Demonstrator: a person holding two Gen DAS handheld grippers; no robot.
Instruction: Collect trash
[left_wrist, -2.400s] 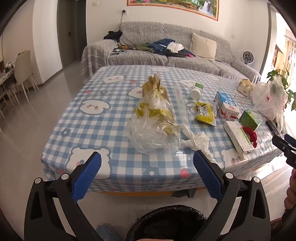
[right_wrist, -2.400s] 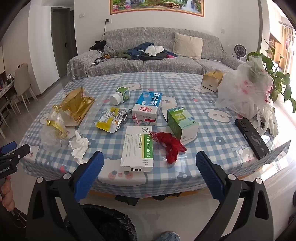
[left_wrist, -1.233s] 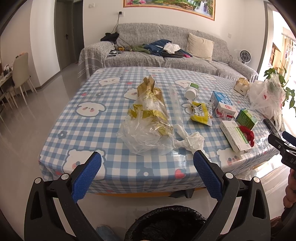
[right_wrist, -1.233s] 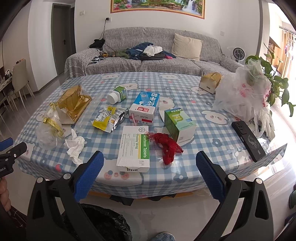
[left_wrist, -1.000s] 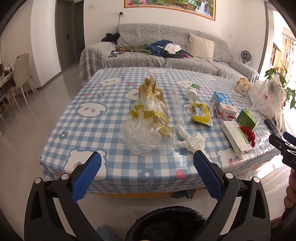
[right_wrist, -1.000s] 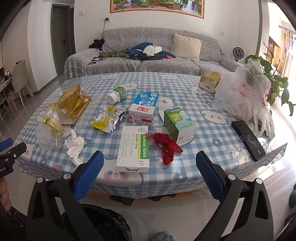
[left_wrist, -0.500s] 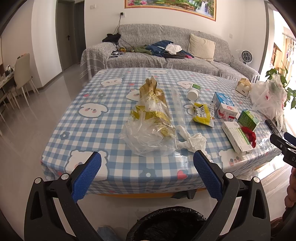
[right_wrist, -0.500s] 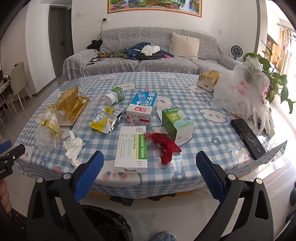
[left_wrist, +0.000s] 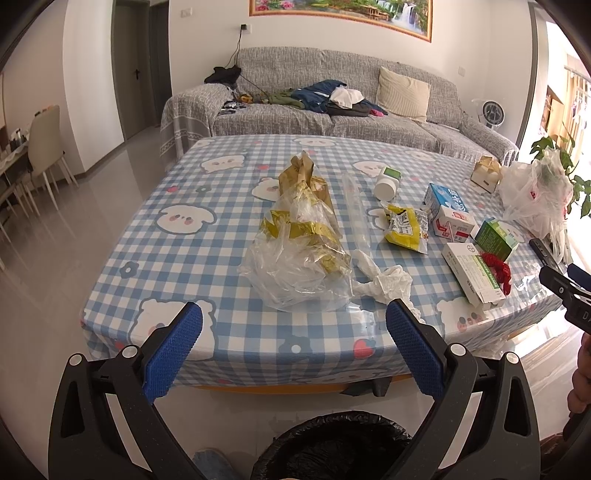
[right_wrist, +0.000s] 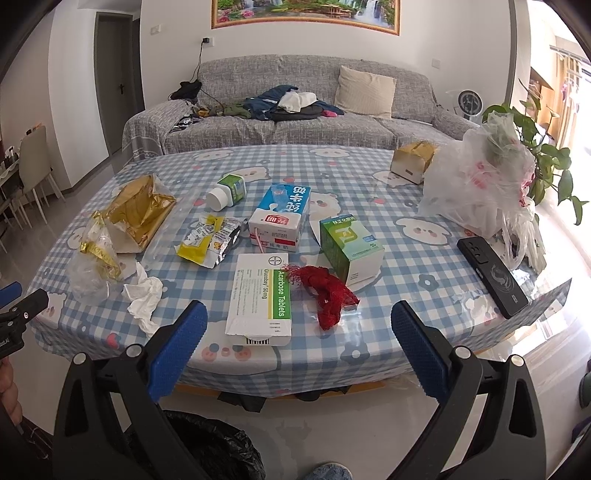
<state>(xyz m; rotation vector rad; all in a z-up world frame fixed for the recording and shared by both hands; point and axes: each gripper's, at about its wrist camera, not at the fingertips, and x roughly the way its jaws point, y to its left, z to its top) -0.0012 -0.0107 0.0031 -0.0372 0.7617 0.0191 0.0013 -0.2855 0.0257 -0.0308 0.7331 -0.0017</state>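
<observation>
The worktop (right_wrist: 417, 258) wears a blue-and-white check printed with white bear faces, small flowers and red hearts. On it lie a clear bag with gold foil (left_wrist: 299, 254), a white crumpled tissue (right_wrist: 144, 295), a yellow snack wrapper (right_wrist: 207, 247), a white box with a green stripe (right_wrist: 262, 299), a red net (right_wrist: 327, 290), a green-and-white carton (right_wrist: 349, 247) and a blue-and-white milk box (right_wrist: 282, 218) (red label on its end). The phone (right_wrist: 491, 275) is black; the bin liner (left_wrist: 332, 446) is black too.
</observation>
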